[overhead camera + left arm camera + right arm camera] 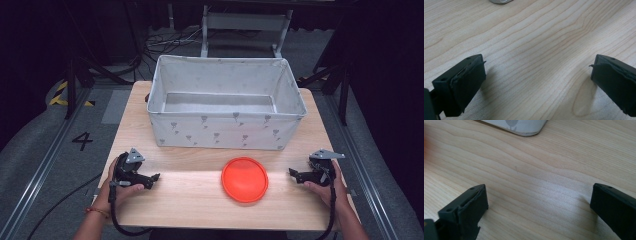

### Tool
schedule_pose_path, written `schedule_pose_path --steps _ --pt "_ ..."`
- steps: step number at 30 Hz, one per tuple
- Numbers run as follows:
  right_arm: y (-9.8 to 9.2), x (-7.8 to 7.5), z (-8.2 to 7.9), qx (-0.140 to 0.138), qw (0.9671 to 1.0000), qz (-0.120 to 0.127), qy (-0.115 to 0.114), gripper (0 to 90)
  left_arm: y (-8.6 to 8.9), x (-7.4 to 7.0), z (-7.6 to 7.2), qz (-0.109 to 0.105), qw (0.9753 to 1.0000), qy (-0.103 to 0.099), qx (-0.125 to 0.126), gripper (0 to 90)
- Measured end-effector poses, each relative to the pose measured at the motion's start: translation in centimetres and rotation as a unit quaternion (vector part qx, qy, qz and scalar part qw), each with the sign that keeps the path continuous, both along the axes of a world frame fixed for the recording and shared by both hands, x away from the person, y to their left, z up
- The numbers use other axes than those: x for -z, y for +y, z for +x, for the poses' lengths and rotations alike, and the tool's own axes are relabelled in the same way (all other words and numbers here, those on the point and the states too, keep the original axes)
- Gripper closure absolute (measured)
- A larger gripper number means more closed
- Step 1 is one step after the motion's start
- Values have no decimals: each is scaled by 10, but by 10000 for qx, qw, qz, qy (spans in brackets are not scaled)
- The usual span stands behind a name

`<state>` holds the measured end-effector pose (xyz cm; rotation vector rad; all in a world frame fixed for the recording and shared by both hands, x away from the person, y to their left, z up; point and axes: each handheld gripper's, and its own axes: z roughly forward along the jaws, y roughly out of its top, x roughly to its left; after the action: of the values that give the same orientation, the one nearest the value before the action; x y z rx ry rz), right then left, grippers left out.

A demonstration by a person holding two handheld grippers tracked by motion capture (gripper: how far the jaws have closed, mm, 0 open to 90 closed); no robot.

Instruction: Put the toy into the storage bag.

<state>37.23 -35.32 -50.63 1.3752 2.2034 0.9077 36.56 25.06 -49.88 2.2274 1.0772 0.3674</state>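
Wood table [200,205], light grain, sits on grey floor with dark stands and cables behind it. Fabric bin [227,102] takes the far half: white-grey with small grey print, rectangular, open top, nothing visible inside. Its bottom corner shows at the top edge of the right gripper view [524,126]; a grey sliver at the top of the left gripper view [500,1] is likely the same bin, can't confirm.

Disc [244,179]: flat, round, orange-red, raised rim, lying on the table just in front of the bin, right of centre.

Left gripper [156,177] near the left edge, right gripper [291,173] near the right edge, tips pointing inward at each other. Disc lies between them, closer to the right one, touching neither. Nothing blocks either path.

Both grippers: jaws spread wide, bare wood between them, holding nothing.
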Motion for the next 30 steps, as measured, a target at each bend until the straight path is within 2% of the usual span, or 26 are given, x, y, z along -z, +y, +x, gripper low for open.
schedule_pose_path --steps 11,15,16,17,19,25,27,29,30 --pt "-1 -1 -1 -4 10000 -14 68 20 2 0 -1 6 10000 -19 15 3" --pt "-1 -3 -2 -17 10000 1 68 86 2 0 -1 -3 10000 -10 24 3" --pt "-2 -5 -4 -103 9999 37 33 188 1 0 -1 -26 10000 8 26 2" --pt "-2 -6 -4 -157 9999 64 35 204 1 0 -1 -27 10000 11 31 2" --pt "-1 -8 -5 -207 9997 90 28 197 1 0 -1 -27 10000 11 31 2" --pt "12 -25 -13 -530 9979 357 -131 205 1 0 -1 -28 10000 10 28 2" --pt "25 -34 -17 -790 9955 477 -192 214 2 0 0 -15 10000 -9 32 2" --pt "30 -36 -19 -884 9945 516 -206 214 2 0 0 -13 10000 -16 32 2" --pt "40 -39 -22 -1075 9922 602 -196 214 2 0 0 -8 10000 -14 30 2"
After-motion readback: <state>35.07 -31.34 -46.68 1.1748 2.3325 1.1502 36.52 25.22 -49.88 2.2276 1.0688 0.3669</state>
